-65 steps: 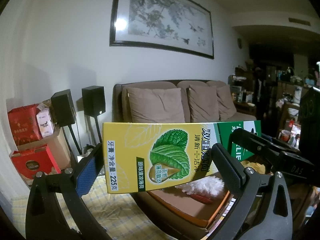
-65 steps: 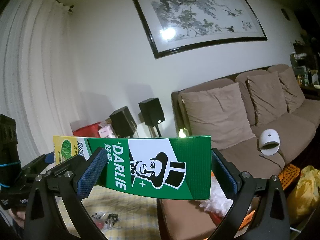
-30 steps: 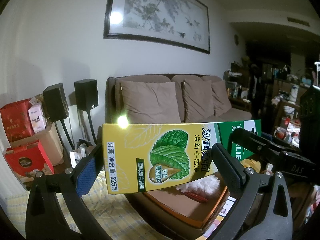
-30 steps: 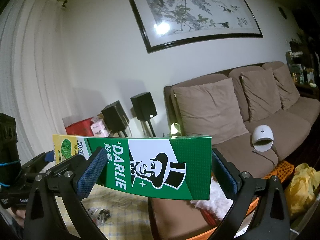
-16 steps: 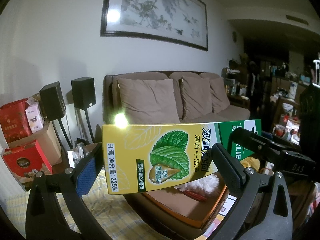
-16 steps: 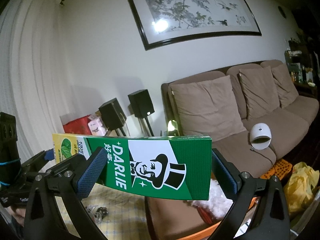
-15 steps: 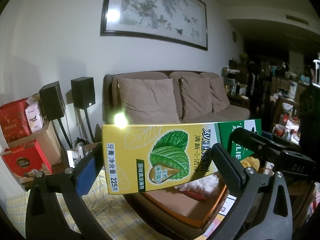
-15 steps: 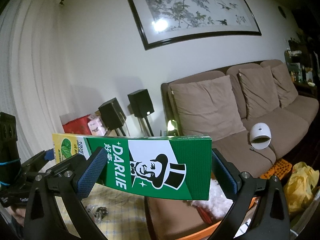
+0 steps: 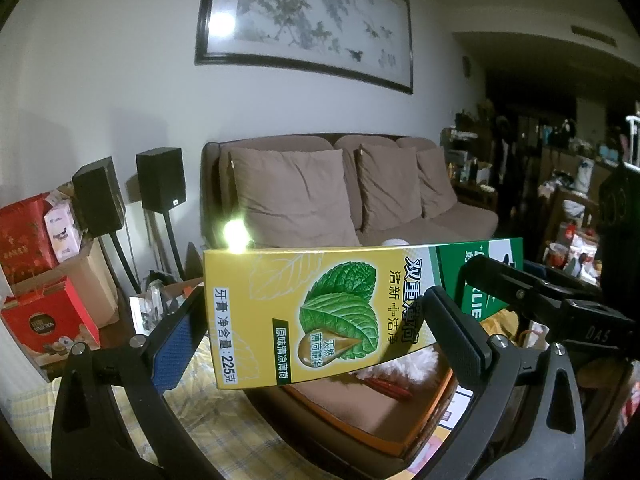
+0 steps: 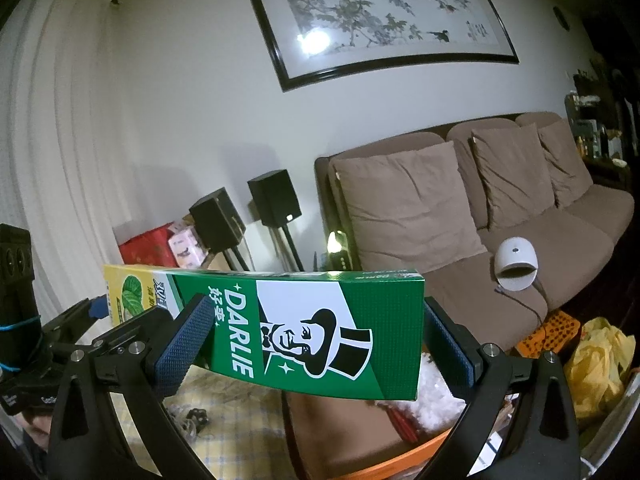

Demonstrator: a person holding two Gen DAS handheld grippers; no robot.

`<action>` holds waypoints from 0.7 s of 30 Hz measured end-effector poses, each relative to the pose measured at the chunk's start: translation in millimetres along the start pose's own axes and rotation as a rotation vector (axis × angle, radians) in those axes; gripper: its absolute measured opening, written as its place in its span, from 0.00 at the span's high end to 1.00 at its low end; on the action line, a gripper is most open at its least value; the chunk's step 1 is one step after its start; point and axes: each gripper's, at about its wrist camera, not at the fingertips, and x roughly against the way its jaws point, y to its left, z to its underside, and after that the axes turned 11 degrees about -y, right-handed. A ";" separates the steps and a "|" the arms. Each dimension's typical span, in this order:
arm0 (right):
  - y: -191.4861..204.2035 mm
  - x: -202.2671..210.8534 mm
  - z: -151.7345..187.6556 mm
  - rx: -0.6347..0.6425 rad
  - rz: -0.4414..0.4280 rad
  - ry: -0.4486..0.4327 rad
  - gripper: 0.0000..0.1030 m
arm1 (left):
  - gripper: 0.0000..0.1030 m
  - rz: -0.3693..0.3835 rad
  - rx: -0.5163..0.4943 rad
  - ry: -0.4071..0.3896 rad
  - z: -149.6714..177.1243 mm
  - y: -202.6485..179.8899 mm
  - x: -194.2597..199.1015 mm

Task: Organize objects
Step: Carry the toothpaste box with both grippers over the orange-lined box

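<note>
A long toothpaste box is held in the air between both grippers, tilted slightly. Its yellow end with a mint leaf (image 9: 320, 312) fills the left wrist view, and my left gripper (image 9: 316, 324) is shut on that end. Its green DARLIE end (image 10: 320, 320) fills the right wrist view, with my right gripper (image 10: 316, 338) shut on it. The right gripper (image 9: 520, 292) also shows at the far end of the box in the left wrist view. The left gripper (image 10: 80, 320) shows at the left edge of the right wrist view.
Below the box lie a yellow checked cloth (image 9: 224, 436) and an orange-rimmed brown tray (image 9: 424, 420) holding a white fluffy duster (image 9: 404, 368). A brown sofa (image 10: 520, 248) with a white dome device (image 10: 516, 264), two black speakers (image 9: 160, 180), red boxes (image 9: 44, 316) and a yellow bag (image 10: 596, 360) stand behind.
The room behind has drifted left and slightly up in both views, so both grippers have swung together with the box. The hold on the box is unchanged.
</note>
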 end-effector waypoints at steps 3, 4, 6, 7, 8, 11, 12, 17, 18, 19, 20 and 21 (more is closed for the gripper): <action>-2.5 -2.7 1.2 -0.005 0.003 0.010 0.01 | 0.00 0.003 -0.002 0.006 1.7 -1.0 -5.4; -3.8 -3.9 1.6 -0.008 0.006 0.015 0.01 | 0.00 0.005 -0.001 0.011 2.4 -1.4 -7.2; -5.4 -6.1 2.6 -0.011 0.011 0.021 0.01 | 0.00 0.007 -0.001 0.016 3.4 -1.1 -9.7; -6.3 -7.2 3.4 -0.013 0.013 0.025 0.01 | 0.00 0.009 0.003 0.018 3.8 -1.0 -10.6; -7.0 -8.1 3.9 -0.015 0.016 0.030 0.01 | 0.00 0.010 0.006 0.019 3.9 -0.8 -11.6; -7.8 -9.7 4.5 -0.012 0.025 0.037 0.01 | 0.00 0.010 0.009 0.022 5.2 -1.0 -12.7; -7.5 -10.5 4.5 -0.012 0.027 0.040 0.01 | 0.00 0.010 0.010 0.023 6.0 -0.7 -13.4; -8.3 -13.3 7.3 -0.011 0.034 0.051 0.01 | 0.00 0.012 0.016 0.030 9.4 0.4 -16.1; -8.6 -14.0 7.8 -0.010 0.035 0.054 0.01 | 0.00 0.012 0.017 0.032 10.1 0.9 -16.9; -8.5 -14.5 8.0 -0.010 0.036 0.057 0.01 | 0.00 0.012 0.018 0.034 11.0 1.6 -18.2; -9.0 -15.2 8.2 -0.010 0.037 0.059 0.01 | 0.00 0.013 0.019 0.036 11.6 2.1 -19.7; -9.3 -15.9 8.5 -0.010 0.038 0.062 0.01 | 0.00 0.013 0.021 0.038 12.6 2.5 -20.5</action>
